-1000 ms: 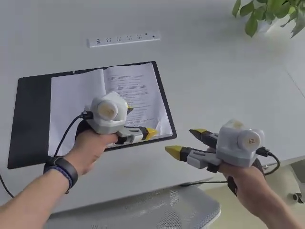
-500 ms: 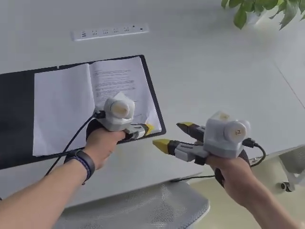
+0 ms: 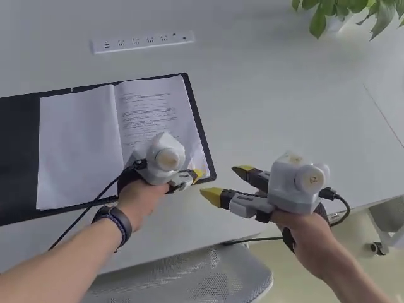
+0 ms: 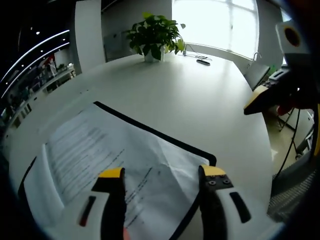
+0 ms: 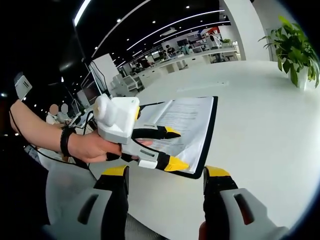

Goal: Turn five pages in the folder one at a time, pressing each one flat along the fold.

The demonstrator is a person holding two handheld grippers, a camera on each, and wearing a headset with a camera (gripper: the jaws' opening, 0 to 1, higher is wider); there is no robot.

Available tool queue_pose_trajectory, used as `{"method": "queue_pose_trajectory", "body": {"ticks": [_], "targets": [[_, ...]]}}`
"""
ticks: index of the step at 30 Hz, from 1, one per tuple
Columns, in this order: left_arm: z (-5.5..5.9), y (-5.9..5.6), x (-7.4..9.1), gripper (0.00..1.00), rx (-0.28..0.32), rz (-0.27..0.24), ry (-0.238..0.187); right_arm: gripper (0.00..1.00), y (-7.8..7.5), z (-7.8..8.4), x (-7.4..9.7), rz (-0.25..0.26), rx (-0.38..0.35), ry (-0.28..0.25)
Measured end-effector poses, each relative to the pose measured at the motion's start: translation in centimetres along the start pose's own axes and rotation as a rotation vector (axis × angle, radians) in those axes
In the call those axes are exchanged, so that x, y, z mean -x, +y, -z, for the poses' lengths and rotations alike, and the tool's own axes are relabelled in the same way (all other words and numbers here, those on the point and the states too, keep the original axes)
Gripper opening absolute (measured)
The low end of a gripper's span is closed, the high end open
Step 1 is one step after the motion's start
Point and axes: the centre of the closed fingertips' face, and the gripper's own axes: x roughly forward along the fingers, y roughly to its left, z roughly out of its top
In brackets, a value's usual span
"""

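Note:
A black folder (image 3: 17,158) lies open on the white table, with a blank sheet on its left and a printed page (image 3: 154,113) on its right. My left gripper (image 3: 192,177) hovers open over that page's near right corner; in the left gripper view its jaws (image 4: 162,172) straddle the slightly creased printed page (image 4: 100,150) with nothing between them. My right gripper (image 3: 227,182) is open and holds nothing, just off the folder's near right corner. In the right gripper view it (image 5: 166,171) points at the left gripper (image 5: 175,149) and the page (image 5: 187,117).
A white power strip (image 3: 140,41) lies beyond the folder. A potted plant (image 3: 344,16) stands at the far right. The table's near edge runs under my hands, with a mesh chair (image 3: 189,278) below it. A cable trails from each gripper.
The head view has shifted, so the folder sits further left in the picture. Both grippers keep about the same place by the folder's near right corner, both still open.

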Motion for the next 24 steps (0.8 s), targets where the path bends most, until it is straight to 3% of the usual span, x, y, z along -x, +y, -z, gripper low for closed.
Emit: {"method": "queue_pose_trajectory", "body": {"ticks": [9, 24], "targets": [[0.1, 0.3, -0.2, 0.57, -0.002, 0.007, -0.021, 0.57, -0.3, 0.2, -0.8, -0.015, -0.011, 0.001], [0.2, 0.7, 0.0, 0.53, -0.009, 0.044, -0.015, 0.54, -0.5, 0.4, -1.5, -0.031, -0.032, 0.003]]}}
